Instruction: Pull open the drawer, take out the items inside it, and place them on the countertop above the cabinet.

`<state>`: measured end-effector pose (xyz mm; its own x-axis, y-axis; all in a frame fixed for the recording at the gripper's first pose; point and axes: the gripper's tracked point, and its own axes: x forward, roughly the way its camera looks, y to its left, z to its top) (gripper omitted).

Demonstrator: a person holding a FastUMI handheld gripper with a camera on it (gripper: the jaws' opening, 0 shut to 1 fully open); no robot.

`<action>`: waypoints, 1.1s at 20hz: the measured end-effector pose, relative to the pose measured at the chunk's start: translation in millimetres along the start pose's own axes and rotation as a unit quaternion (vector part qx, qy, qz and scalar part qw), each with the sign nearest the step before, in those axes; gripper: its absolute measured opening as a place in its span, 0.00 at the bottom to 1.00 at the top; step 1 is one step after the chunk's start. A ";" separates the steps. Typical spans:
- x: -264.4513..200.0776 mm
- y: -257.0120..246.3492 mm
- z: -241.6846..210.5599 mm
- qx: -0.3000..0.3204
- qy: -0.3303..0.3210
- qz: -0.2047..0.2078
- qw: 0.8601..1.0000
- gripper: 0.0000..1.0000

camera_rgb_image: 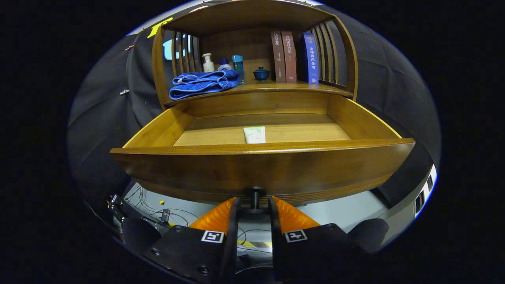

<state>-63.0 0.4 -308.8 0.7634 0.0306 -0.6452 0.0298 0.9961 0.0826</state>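
The wooden drawer (pixel 260 165) stands pulled far out of the cabinet, its front panel right ahead of my fingers. On the drawer floor lies one small white and green packet (pixel 254 134), near the front wall and in the middle. The dark knob (pixel 255 197) under the front panel sits between my fingertips, and both fingers press on it. My gripper (pixel 254 205) is shut on that knob, lower than the drawer's rim. The countertop (pixel 276 87) above the drawer is a shelf with a curved wooden hood.
On the countertop, left to right, sit a folded blue towel (pixel 203 83), a white pump bottle (pixel 208 63), a teal bottle (pixel 238 67), a small dark blue lidded cup (pixel 261 73) and three upright books (pixel 294 57). Cables (pixel 158 205) lie on the floor below.
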 end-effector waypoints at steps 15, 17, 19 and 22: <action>13.1 23.1 163.3 0.003 -0.014 0.035 0.999 0.99; 39.5 19.6 165.2 0.009 0.031 0.028 0.999 1.00; 65.8 15.6 158.3 0.007 0.085 0.023 0.996 1.00; 103.9 14.6 144.3 -0.011 0.144 0.013 0.989 1.00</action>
<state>109.9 6.2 -265.0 0.5489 0.0747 -0.8325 -0.0035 0.9962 0.0871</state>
